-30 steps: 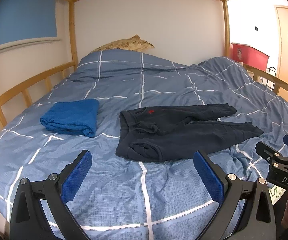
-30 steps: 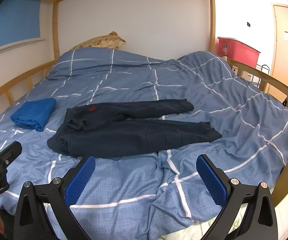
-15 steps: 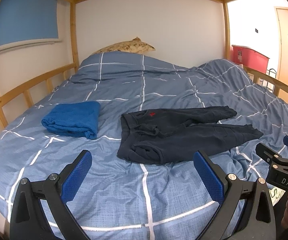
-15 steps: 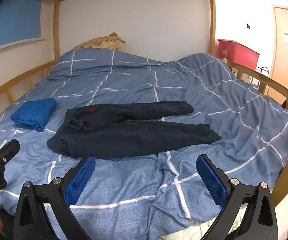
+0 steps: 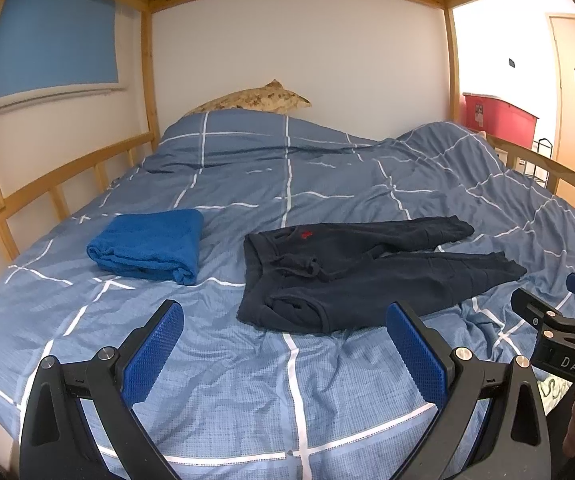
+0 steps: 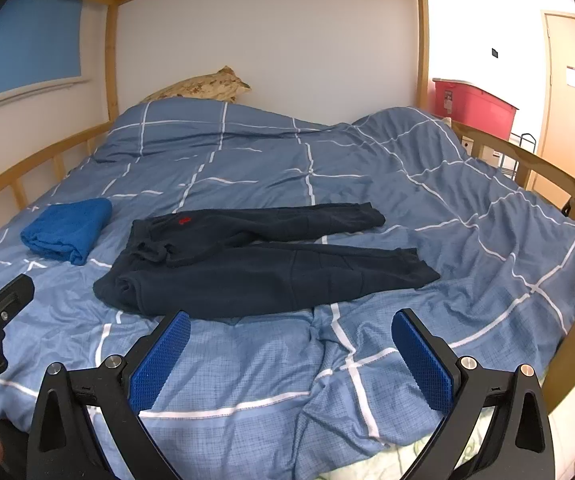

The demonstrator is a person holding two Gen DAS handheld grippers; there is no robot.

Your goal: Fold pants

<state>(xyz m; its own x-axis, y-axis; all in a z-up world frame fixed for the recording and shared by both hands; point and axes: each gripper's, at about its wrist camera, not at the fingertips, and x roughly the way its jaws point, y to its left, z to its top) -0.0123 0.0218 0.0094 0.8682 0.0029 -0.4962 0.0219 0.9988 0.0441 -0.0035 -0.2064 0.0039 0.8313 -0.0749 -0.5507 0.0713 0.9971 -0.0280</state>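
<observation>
Dark navy pants (image 5: 351,272) (image 6: 255,264) lie flat on the blue checked duvet (image 5: 287,184), waist to the left with a small red logo, both legs stretched to the right. My left gripper (image 5: 285,350) hovers open over the near bed edge, just short of the waistband. The right gripper (image 6: 289,356) is also open, held in front of the near leg, nothing between its blue pads. Each gripper shows at the edge of the other's view.
A folded blue towel (image 5: 147,244) (image 6: 67,230) rests left of the pants. A patterned pillow (image 5: 255,98) sits at the head. Wooden rails (image 5: 59,184) (image 6: 535,168) run along both sides. A red bin (image 6: 473,106) stands beyond the right rail.
Both views have tilted slightly, so the pants sit a little lower in frame. The pants and towel have not moved. Both grippers stay open.
</observation>
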